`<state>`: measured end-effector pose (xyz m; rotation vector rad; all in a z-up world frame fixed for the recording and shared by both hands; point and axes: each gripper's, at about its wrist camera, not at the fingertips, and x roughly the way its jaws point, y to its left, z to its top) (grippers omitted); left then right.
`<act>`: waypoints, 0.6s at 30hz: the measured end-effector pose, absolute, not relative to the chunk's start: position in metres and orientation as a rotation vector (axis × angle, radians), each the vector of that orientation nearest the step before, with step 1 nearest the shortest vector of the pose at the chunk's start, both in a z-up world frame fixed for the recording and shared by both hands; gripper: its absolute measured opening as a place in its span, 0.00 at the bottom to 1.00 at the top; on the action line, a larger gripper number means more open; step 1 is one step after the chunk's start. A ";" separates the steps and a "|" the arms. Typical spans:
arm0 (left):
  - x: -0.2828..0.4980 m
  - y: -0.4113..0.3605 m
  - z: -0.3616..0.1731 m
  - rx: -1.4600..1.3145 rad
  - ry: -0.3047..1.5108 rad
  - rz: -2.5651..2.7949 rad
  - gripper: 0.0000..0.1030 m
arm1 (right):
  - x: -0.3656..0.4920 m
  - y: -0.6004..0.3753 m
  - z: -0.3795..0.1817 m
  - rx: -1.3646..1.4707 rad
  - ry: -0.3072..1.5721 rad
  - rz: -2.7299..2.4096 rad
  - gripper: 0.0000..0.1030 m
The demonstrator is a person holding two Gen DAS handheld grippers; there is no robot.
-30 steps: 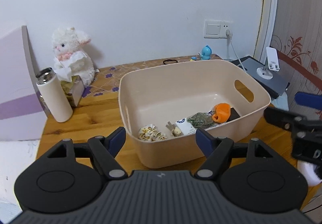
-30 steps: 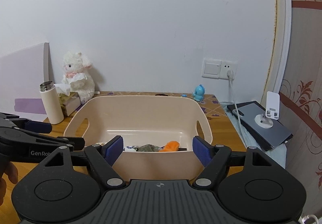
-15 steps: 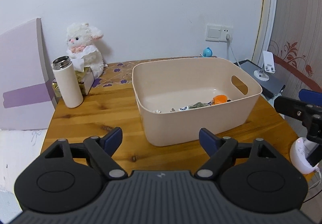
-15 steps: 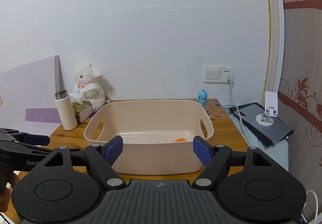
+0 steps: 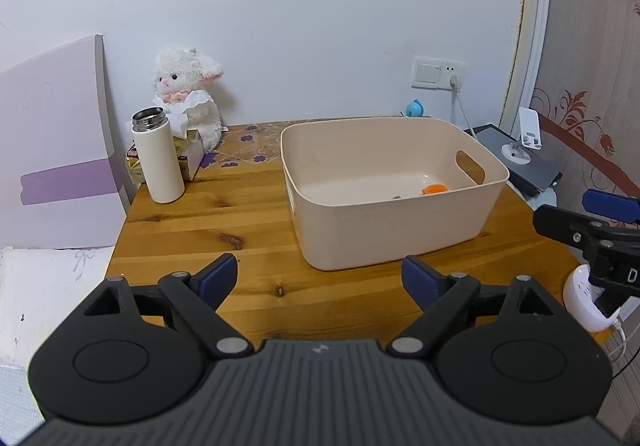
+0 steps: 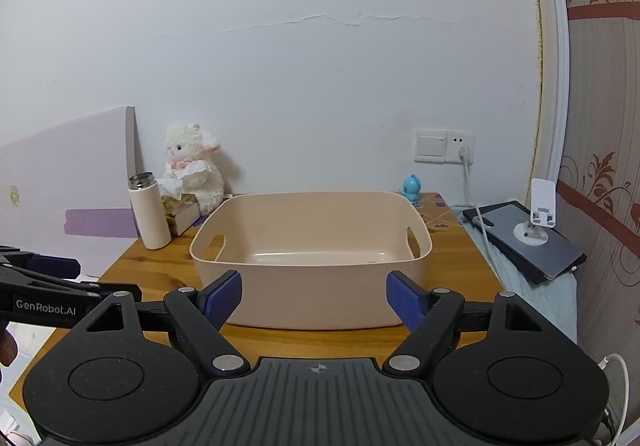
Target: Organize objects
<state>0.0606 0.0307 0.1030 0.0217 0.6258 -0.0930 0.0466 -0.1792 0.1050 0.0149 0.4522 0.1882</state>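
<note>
A beige plastic bin (image 5: 384, 230) with handle cutouts stands on the wooden table (image 5: 224, 230). An orange object (image 5: 435, 188) shows low inside it; the bin's near wall hides the other contents. The bin also shows in the right wrist view (image 6: 312, 286), contents hidden. My left gripper (image 5: 319, 280) is open and empty, held back from the bin over the table's front. My right gripper (image 6: 314, 300) is open and empty, in front of the bin's near wall. Each gripper shows at the edge of the other's view.
A white flask (image 5: 157, 155), a tissue box (image 5: 188, 153) and a white plush lamb (image 5: 188, 97) stand at the back left. A small blue figure (image 6: 411, 187) sits by the wall socket. A tablet with a phone stand (image 6: 528, 238) lies right of the table.
Both grippers have pulled back and up from the bin, so it looks smaller and farther. Most of the small items inside have dropped out of sight behind its wall.
</note>
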 end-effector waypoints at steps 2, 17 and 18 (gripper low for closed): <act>0.057 0.031 0.103 0.017 0.629 -0.096 0.87 | 0.044 -0.180 0.106 0.019 0.451 0.191 0.78; 0.036 0.027 0.110 0.036 0.597 -0.106 0.88 | 0.034 -0.177 0.108 0.007 0.467 0.197 0.79; 0.035 0.027 0.110 0.036 0.596 -0.107 0.88 | 0.035 -0.176 0.108 0.004 0.468 0.198 0.79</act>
